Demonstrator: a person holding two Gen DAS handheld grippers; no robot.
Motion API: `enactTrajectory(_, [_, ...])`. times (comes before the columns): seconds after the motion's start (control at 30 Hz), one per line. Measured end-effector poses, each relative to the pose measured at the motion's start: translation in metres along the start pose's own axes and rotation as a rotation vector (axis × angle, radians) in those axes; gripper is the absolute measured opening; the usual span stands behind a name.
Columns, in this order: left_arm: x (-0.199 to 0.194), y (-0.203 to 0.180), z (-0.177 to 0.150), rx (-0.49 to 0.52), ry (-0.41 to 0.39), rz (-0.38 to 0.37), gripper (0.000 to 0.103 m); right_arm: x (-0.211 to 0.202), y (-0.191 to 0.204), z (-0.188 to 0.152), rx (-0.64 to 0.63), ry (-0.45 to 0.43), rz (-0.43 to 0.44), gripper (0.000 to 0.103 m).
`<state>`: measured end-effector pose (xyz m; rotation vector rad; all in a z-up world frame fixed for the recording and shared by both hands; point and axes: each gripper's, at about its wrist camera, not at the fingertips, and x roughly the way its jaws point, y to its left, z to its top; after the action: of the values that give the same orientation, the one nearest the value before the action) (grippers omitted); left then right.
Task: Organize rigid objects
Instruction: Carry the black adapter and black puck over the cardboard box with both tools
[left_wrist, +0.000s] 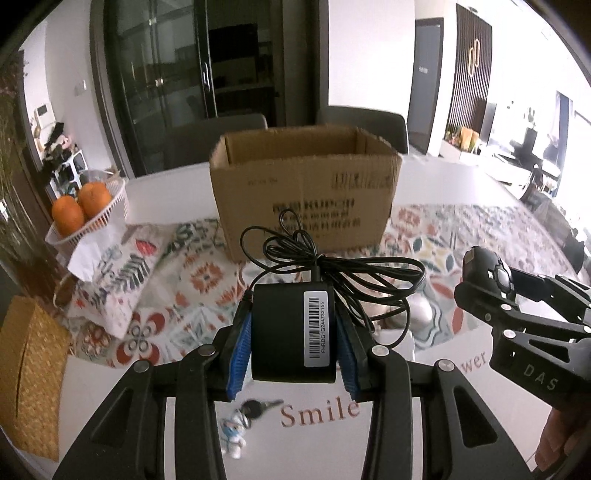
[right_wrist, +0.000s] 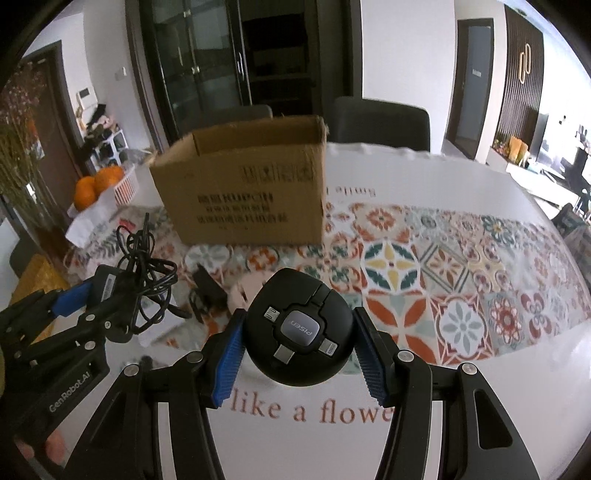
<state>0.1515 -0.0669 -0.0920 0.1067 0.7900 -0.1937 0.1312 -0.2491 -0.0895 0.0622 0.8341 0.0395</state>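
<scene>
We've got the black power adapter (left_wrist: 293, 332) pinched squarely between the blue pads (left_wrist: 242, 354) of our left gripper (left_wrist: 294, 354), barcode label up, lifted clear of the table with its tangled cord (left_wrist: 332, 266) trailing out in front. Gripping the solid body rather than the wire looks sensible: the cord hangs free and the block can't slip.

Over on the other side, our right gripper (right_wrist: 300, 347) is clamped on the round black multi-plug charger (right_wrist: 299, 328), connector face up toward the camera, also raised off the surface.

Both loads sit just short of the open cardboard box (left_wrist: 303, 188), which stands upright on the patterned cloth (right_wrist: 424, 273), top flaps open, ready to receive. We'd judge both items are headed in there.

Left behind near us: a key with a small blue-and-white charm (left_wrist: 243, 421). Off to the left, a white basket (left_wrist: 110, 210) of oranges (left_wrist: 81, 206), not our concern.

Watch that cord: it could snag the box rim on the way in.
</scene>
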Motion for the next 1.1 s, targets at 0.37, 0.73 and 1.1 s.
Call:
enactTrajectory(0.37, [-0.01,0.021,0.044,-0.01,-0.113,-0.004,0.041,-0.011,0.019,0.045,-0.023,-0.11,0.004,0.057])
enactTrajectory(0.73, [0.005,0.037,0.093,-0.036,-0.142,-0.013,0.041,0.002,0.025,0.101,-0.017,-0.17,0.036,0.057])
enactTrajectory(1.1, [0.037,0.048,0.146,-0.049,-0.131,-0.015,0.041,0.033,0.021,0.156,0.017,-0.152,0.083,0.057])
